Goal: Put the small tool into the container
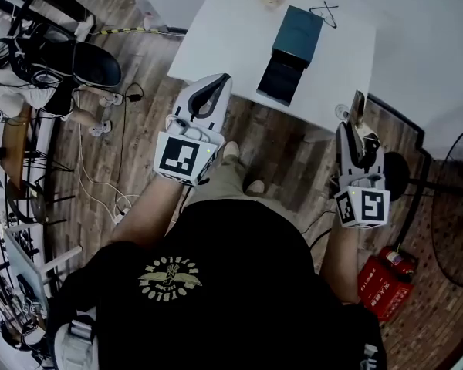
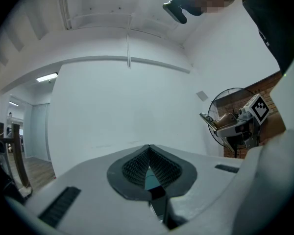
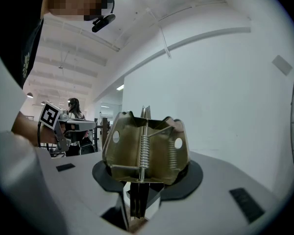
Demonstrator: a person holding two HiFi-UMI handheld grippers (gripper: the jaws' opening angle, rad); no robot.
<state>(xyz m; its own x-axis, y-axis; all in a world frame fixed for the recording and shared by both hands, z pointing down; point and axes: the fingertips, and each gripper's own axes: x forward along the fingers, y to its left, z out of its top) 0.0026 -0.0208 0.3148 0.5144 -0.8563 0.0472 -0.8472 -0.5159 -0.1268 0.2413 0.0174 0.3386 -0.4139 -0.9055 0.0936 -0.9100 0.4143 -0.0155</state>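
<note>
Now right tool (image 1: pixel 356 126) clamps the clip (image 3: pixel 146 148) upright, container (image 1: pixel 293 41) ahead-left on the bench (image 1: pixel 216 29); left tool (image 1: pixel 213 91) pinched together, empty.

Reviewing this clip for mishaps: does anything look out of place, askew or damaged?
Nothing stands out. The tool sits clamped in the right gripper, held short of the table. The container lies on the table, and nothing is spilled. The left gripper is shut and empty.

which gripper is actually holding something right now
The right gripper: its jaws clamp a brass-coloured metal spring clip. The left gripper has its jaws closed together with nothing between them.
</note>
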